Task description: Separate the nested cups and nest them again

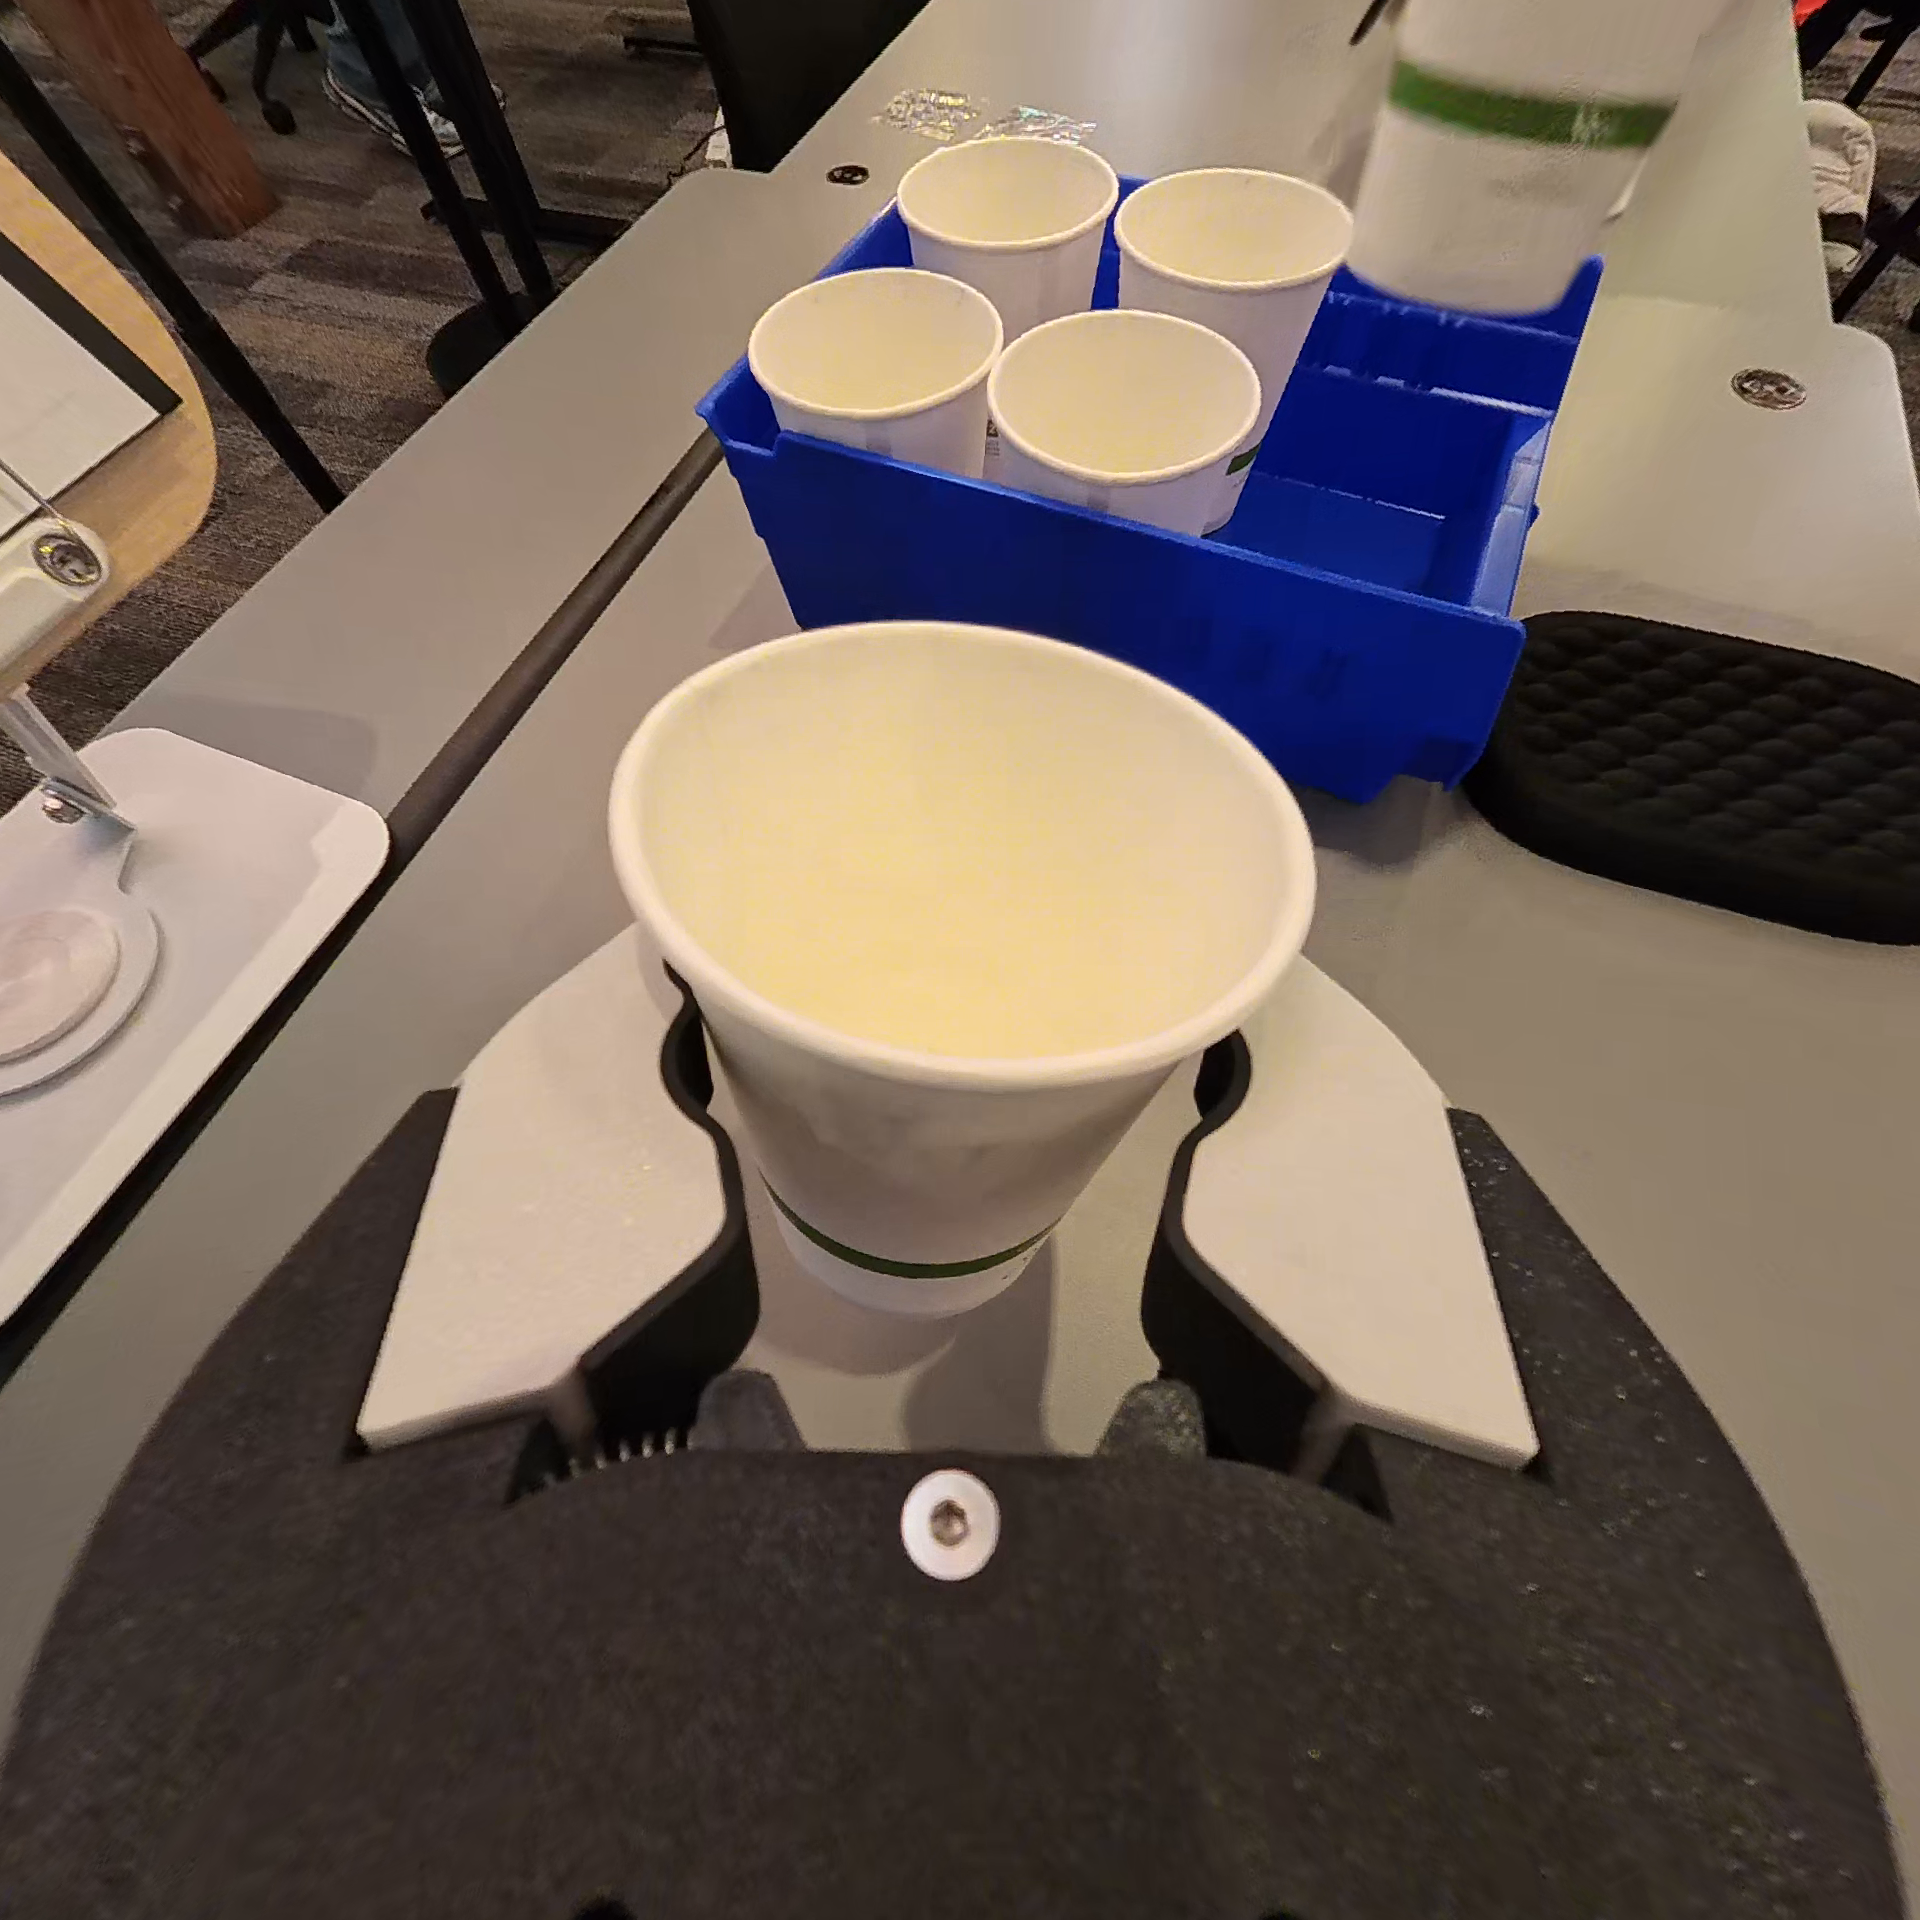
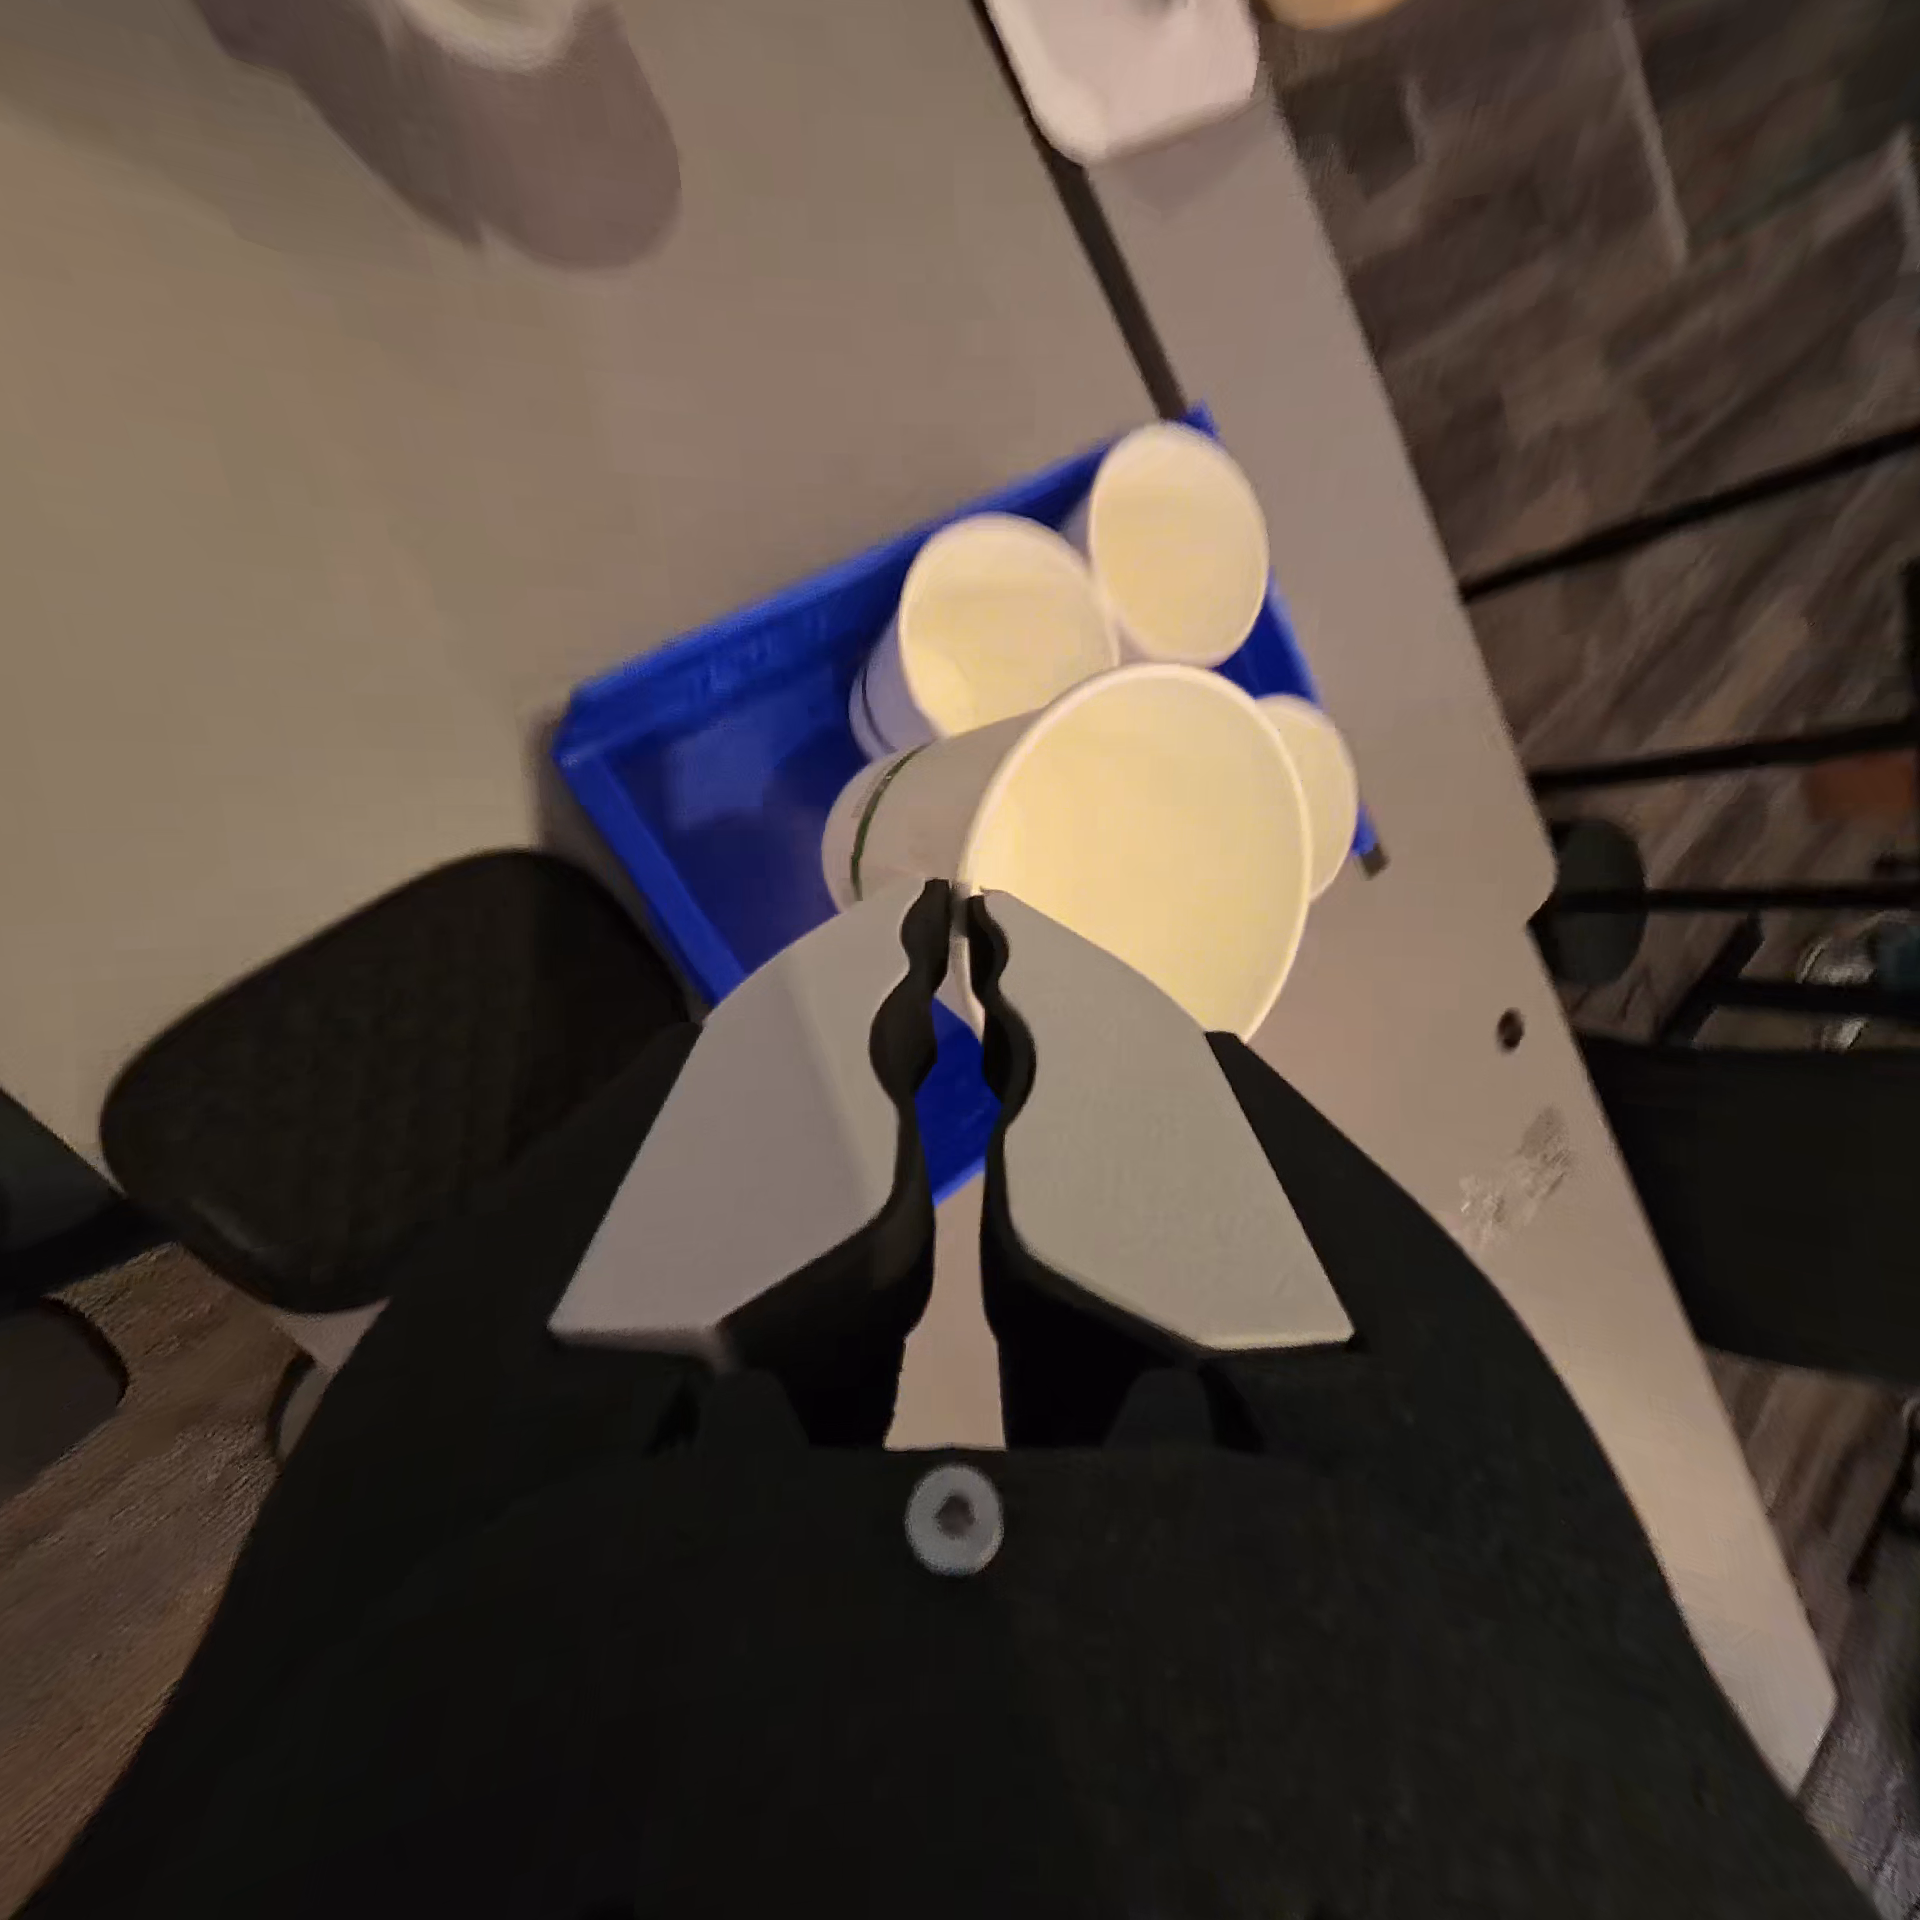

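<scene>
My left gripper (image 1: 961,1039) is shut on a white paper cup (image 1: 956,883) with a green band, gripping its sides. The cup is upright and low over the grey table (image 1: 1558,1091). My right gripper (image 2: 958,902) is shut on the rim of a second white cup (image 2: 1132,831), which is tilted on its side in the air above the blue bin (image 2: 665,748). That cup also shows blurred at the top right of the left wrist view (image 1: 1496,156). Several empty white cups (image 1: 1122,405) stand upright in the left part of the bin (image 1: 1039,592).
A black quilted pad (image 1: 1714,769) lies to the right of the bin and also shows in the right wrist view (image 2: 364,1060). A white stand base (image 1: 156,935) sits on the neighbouring table at the left. The table edge and the floor lie beyond the bin.
</scene>
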`<state>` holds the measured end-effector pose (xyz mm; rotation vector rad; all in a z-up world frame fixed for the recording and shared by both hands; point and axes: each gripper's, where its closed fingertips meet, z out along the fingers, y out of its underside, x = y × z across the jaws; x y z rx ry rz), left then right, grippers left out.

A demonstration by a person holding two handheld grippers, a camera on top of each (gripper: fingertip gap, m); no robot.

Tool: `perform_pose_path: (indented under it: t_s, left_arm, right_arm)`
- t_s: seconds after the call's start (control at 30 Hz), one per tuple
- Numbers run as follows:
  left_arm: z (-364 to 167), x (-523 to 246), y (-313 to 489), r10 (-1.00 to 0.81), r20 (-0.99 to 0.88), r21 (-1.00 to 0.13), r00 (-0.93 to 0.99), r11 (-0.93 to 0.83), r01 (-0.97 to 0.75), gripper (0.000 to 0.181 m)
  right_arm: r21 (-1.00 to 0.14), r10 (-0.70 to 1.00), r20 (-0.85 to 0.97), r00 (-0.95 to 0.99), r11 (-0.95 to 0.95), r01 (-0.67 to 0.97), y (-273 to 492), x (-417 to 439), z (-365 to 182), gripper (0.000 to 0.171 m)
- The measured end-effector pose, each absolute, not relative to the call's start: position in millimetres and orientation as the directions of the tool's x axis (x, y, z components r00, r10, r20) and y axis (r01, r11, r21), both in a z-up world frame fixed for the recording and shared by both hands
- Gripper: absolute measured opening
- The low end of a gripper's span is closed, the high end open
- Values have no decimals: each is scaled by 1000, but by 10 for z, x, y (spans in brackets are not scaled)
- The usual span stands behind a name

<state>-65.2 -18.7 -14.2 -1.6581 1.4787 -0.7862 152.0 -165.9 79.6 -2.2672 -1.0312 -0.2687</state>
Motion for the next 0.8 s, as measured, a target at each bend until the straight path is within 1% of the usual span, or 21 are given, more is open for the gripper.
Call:
perform_pose_path:
  t_s: [0.1, 0.2, 0.3, 0.53, 0.8]
  left_arm:
    - [-172, -641, -189, -990, -41, -851, 137, -38, -524, 93]
    - [-201, -630, -200, -990, -42, -846, 134, -36, -532, 93]
    - [-216, -623, -213, -990, -48, -842, 130, -30, -538, 93]
    - [-198, -630, -212, -990, -49, -844, 130, -28, -536, 93]
    - [-206, -621, -228, -991, -53, -841, 125, -24, -541, 93]
  right_arm:
    - [-440, 594, 391, 703, -550, 710, -1805, 1717, 397, 3]
    - [-396, 591, 395, 704, -582, 711, -1874, 1849, 47, 3]
    - [-380, 587, 413, 696, -584, 717, -1869, 1908, -173, 3]
    - [-349, 603, 413, 682, -587, 730, -1887, 1956, -348, 3]
    - [-219, 647, 437, 626, -598, 771, -1941, 2021, -540, 3]
